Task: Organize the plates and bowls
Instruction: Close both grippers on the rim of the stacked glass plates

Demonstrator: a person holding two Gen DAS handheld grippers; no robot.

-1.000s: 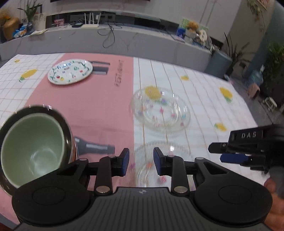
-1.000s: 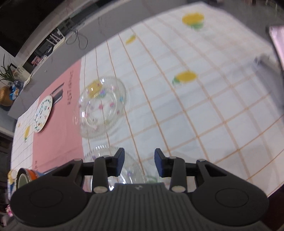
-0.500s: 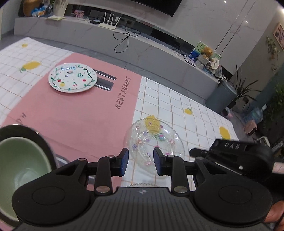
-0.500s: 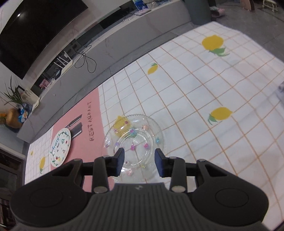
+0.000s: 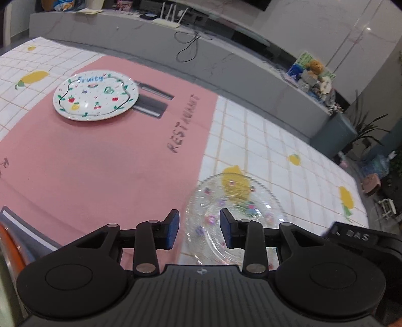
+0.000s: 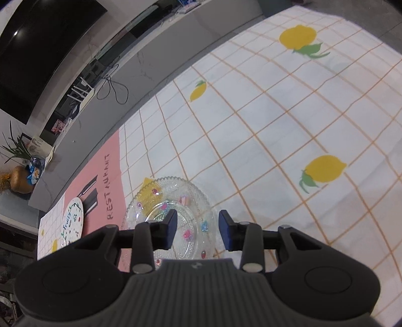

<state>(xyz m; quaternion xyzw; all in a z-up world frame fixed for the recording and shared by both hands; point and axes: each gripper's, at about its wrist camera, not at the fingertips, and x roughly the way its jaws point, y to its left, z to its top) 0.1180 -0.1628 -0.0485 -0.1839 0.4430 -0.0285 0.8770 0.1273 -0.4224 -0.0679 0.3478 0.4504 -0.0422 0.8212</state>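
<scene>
Surface: a white tablecloth (image 6: 263, 130) with a thin orange grid and printed yellow lemons covers the table.
Pink mat: a pink placemat (image 5: 100, 161) lies over the left part of the cloth, printed with the word RESTAURANT and dark cutlery shapes.
Glass plate: a clear glass plate (image 5: 241, 201) with a beaded rim and small coloured flowers rests on the grid cloth just beside the mat's right edge; the right wrist view shows the same plate (image 6: 176, 198) low in the picture, straight ahead of the fingers.
Fruit plate: a white plate (image 5: 95, 95) painted with fruit and the word Fruity sits on the far part of the mat, well apart from the glass plate.
Left gripper: the left gripper (image 5: 198, 232) hangs above the table near the glass plate, jaws spread, nothing between the blue pads.
Right gripper: the right gripper (image 6: 197, 232) hangs over the near side of the glass plate, jaws spread and empty; its black body shows at the lower right of the left wrist view.
Room: a long grey low cabinet (image 5: 226, 65) runs behind the table, carrying a white router (image 5: 170, 21), a loose black cable and a cluster of toys.
Wall: a large dark screen (image 6: 42, 45) hangs above the cabinet.
Corner: potted green plants (image 5: 366, 133) and a grey bin stand at the cabinet's right end.
</scene>
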